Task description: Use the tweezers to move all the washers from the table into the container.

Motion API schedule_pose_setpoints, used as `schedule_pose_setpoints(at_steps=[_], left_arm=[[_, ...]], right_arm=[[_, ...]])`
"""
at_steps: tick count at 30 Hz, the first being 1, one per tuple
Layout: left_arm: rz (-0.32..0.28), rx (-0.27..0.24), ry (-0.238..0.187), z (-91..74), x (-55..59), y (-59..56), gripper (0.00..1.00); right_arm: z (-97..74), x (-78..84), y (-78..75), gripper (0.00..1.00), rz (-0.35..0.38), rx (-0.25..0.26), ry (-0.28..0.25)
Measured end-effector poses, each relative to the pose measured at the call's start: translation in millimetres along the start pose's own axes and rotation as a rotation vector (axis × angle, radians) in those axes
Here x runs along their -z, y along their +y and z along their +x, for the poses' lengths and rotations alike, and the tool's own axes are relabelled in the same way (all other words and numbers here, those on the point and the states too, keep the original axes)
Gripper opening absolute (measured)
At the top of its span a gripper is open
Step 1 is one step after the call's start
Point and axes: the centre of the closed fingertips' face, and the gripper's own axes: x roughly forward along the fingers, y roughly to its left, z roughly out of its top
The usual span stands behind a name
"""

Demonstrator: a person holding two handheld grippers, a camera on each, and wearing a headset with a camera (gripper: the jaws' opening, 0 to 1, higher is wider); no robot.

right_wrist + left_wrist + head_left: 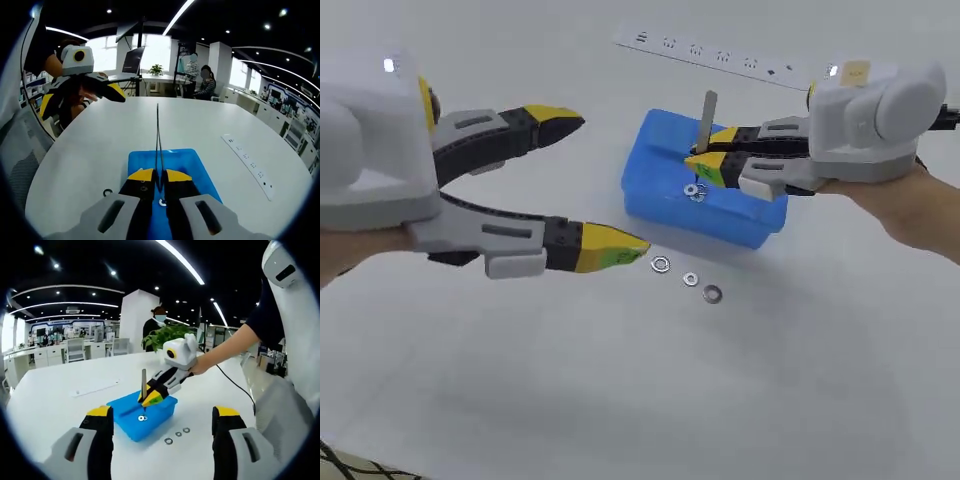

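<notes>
1. The blue container (720,226) sits just above the centre of the head view. A couple of washers (695,191) lie inside it, though their exact count is unclear.
2. Three loose washers (690,279) lie in a short row on the table (620,380), just below the container's front wall.
3. The right gripper (705,165) reaches in from the right, clenched on the tweezers (709,112), directly over the washers in the container.
4. The left gripper (608,186), at the left, is spread wide and holds nothing. Its lower tip is just left of the loose row.
</notes>
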Motion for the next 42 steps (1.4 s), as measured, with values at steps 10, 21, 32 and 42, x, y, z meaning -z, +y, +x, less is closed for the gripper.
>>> schedule_pose_setpoints(at_steps=[10, 21, 32, 42], left_arm=[[0.052, 0.089, 0.023, 57.6, -18.1, 9.6, 0.78], [0.081, 0.217, 0.05, 87.3, -22.6, -4.7, 0.51], [0.137, 0.249, 0.057, 83.7, -25.8, 10.8, 0.28], [0.188, 0.273, 0.069, 81.8, -22.2, 11.1, 0.16]], right_arm=[[-8.1, -2.3, 0.0, 0.08, -0.019, -0.006, 0.0], [-12.5, -0.9, 10.7, 0.08, -0.044, -0.034, 0.008], [-12.1, -3.1, 16.1, 0.08, -0.055, -0.058, 0.007], [-14.8, -1.4, 17.4, 0.08, -0.05, -0.068, 0.012]])
